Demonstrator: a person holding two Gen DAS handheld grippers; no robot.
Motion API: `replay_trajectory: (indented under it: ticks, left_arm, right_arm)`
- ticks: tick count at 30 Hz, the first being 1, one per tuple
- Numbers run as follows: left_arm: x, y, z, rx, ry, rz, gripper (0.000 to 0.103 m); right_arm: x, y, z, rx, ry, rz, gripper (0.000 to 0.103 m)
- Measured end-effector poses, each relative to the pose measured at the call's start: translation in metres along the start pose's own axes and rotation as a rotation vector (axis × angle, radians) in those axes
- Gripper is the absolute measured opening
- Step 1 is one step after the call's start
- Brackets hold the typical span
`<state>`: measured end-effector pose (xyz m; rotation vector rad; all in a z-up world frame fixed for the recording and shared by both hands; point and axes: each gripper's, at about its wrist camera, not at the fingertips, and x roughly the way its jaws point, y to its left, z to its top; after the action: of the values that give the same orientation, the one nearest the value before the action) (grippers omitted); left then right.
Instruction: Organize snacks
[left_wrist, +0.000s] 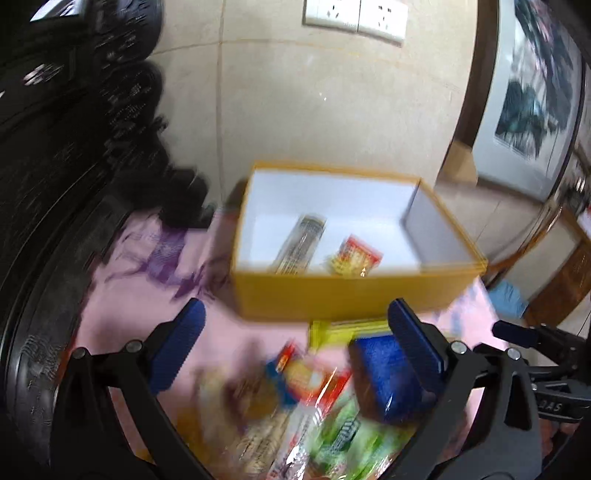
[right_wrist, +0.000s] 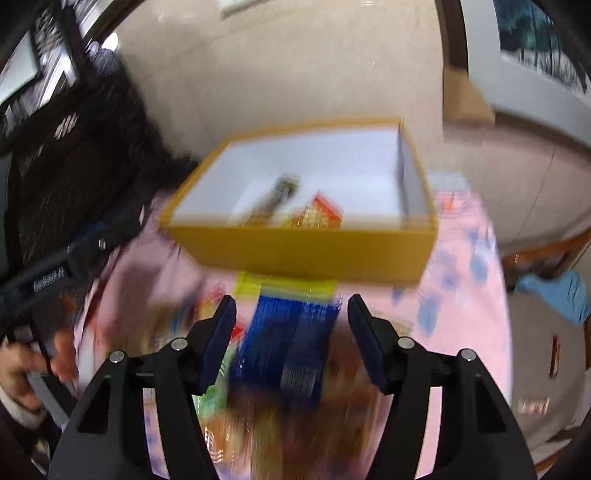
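A yellow box (left_wrist: 343, 297) with a white inside stands on the pink cloth; it also shows in the right wrist view (right_wrist: 310, 254). Inside lie a long dark snack bar (left_wrist: 301, 243) and a red-yellow packet (left_wrist: 354, 256). A pile of loose snacks (left_wrist: 295, 406) lies in front of the box. My left gripper (left_wrist: 299, 339) is open above the pile, empty. My right gripper (right_wrist: 291, 314) is open, its fingers on either side of a blue snack packet (right_wrist: 291, 343), apart from it. That blue packet also shows in the left wrist view (left_wrist: 384, 373). Both views are blurred.
A yellow packet (right_wrist: 284, 286) lies just in front of the box. A black chair (left_wrist: 74, 166) stands at the left. A beige wall with sockets (left_wrist: 354, 14) is behind. The pink floral cloth (right_wrist: 469, 280) ends at the right, with a blue cloth (right_wrist: 557, 295) beyond.
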<state>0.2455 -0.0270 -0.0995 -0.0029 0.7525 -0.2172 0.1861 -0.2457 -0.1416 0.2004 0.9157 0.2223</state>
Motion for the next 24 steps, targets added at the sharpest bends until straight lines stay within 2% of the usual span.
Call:
replay_trajectory:
  ticks: [3, 4, 5, 6, 9, 16, 19, 24]
  left_arm:
    - [-0.01, 0.009, -0.042, 0.013, 0.052, 0.017, 0.101]
    - [-0.012, 0.012, -0.053, 0.015, 0.073, 0.02, 0.101]
    - [-0.014, 0.018, -0.067, 0.015, 0.097, 0.03, 0.101]
    - [-0.017, 0.021, -0.075, 0.015, 0.11, 0.039, 0.101]
    - [-0.025, 0.03, -0.095, 0.004, 0.131, 0.048, 0.101]
    - [-0.028, 0.033, -0.114, 0.047, 0.15, 0.064, 0.101]
    - [-0.02, 0.033, -0.118, 0.032, 0.17, 0.041, 0.101]
    - [-0.01, 0.021, -0.121, 0.07, 0.186, 0.007, 0.101]
  right_arm:
    - [0.005, 0.006, -0.042, 0.034, 0.074, 0.028, 0.06]
    - [0.008, 0.009, -0.049, 0.04, 0.088, 0.032, 0.057]
    - [0.012, 0.01, -0.056, 0.048, 0.106, 0.036, 0.049]
    - [0.016, 0.01, -0.063, 0.054, 0.123, 0.036, 0.045]
    - [0.027, 0.014, -0.074, 0.054, 0.159, 0.037, 0.042]
    - [0.055, 0.021, -0.08, 0.014, 0.251, 0.018, 0.04]
    - [0.067, 0.018, -0.088, 0.017, 0.29, 0.015, 0.031]
    - [0.068, 0.017, -0.093, 0.028, 0.281, 0.018, 0.029]
